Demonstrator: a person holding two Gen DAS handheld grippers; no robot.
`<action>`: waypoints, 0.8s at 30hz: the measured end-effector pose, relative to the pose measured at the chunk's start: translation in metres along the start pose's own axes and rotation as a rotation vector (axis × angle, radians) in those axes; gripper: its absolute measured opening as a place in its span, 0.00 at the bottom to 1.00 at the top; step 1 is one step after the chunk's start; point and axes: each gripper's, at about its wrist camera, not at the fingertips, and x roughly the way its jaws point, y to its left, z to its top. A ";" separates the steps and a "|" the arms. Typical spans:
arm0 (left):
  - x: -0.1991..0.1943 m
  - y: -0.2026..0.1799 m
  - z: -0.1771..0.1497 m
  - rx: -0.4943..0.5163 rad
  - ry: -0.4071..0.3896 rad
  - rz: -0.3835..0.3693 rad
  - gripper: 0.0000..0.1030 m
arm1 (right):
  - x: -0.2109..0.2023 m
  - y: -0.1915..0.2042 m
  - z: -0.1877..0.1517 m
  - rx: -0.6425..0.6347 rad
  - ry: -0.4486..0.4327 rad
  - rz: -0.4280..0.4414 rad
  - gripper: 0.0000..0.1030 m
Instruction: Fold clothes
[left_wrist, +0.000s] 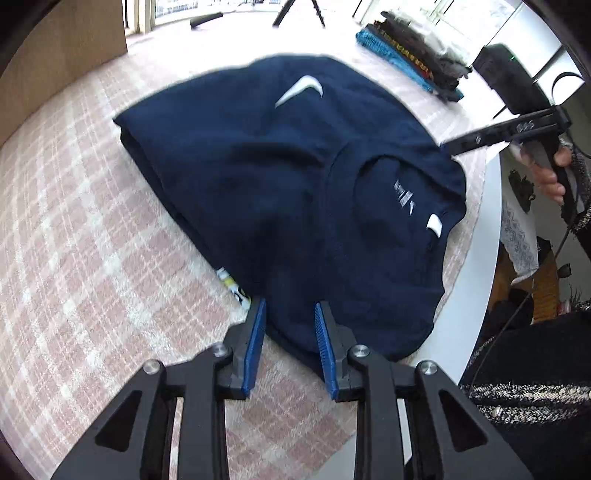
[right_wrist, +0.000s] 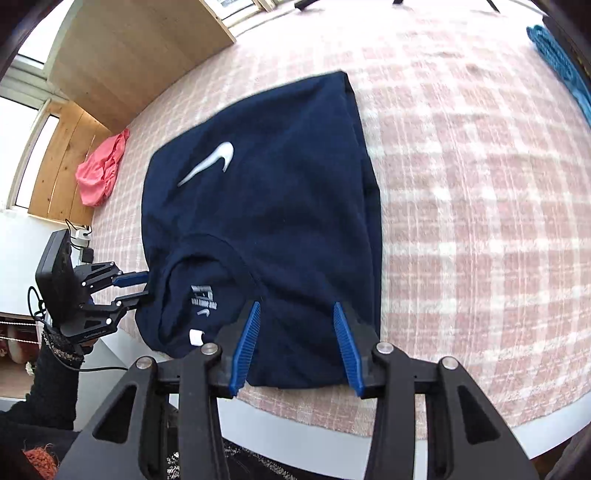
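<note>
Your folded navy shirt (right_wrist: 266, 206) lies flat on the checked desk (right_wrist: 480, 221), logo and collar up. Your left hand-held gripper (left_wrist: 290, 306) and right hand-held gripper (right_wrist: 297, 310) are released, jaws parted over its near edge.

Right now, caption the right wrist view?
Open right tool over folded navy shirt on checked cloth.

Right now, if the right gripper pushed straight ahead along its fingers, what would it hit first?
Most likely the navy shirt: the right gripper stands open, pointing steeply down over the shirt's near edge beside the collar, nothing between its pads. The checked cloth lies beneath. Depth is hard to judge here.
</note>
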 end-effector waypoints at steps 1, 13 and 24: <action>-0.004 0.003 -0.001 -0.017 0.011 0.012 0.25 | 0.006 -0.001 -0.009 -0.030 0.049 -0.016 0.40; -0.026 -0.050 0.111 0.020 -0.139 -0.070 0.31 | -0.029 -0.022 -0.034 -0.191 -0.153 -0.079 0.40; 0.068 -0.090 0.197 0.017 0.080 0.037 0.33 | -0.020 -0.029 -0.055 -0.472 -0.184 -0.076 0.33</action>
